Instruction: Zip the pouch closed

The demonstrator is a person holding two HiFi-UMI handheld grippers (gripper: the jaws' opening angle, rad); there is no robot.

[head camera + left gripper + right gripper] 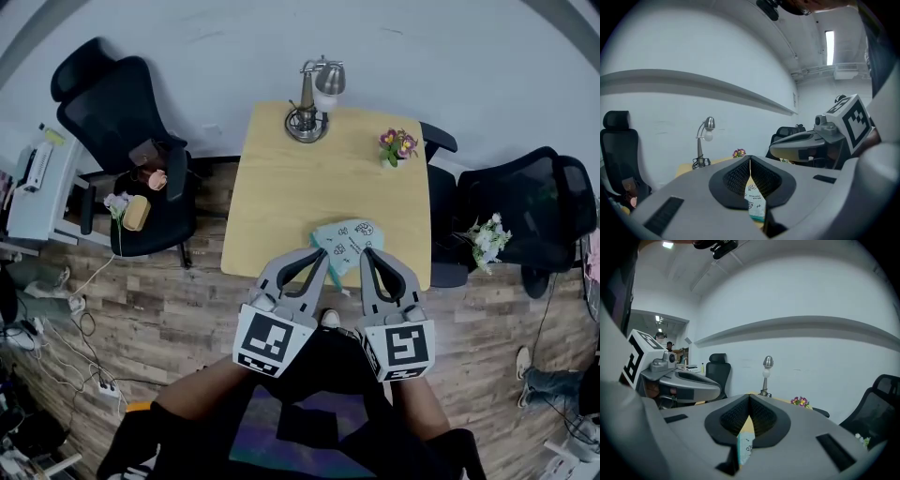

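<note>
Here, pouch [347, 236] in 2 grippers [324, 252] [366, 250]

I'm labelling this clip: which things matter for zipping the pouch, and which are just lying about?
In the job: pouch; left gripper; right gripper, both shut on it.
Lying about: desk lamp; potted flowers.

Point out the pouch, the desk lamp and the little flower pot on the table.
pouch [349, 238], head view, on its printed upper face.
desk lamp [305, 125], head view, on its round base.
flower pot [397, 143], head view, on the blossoms.
</note>
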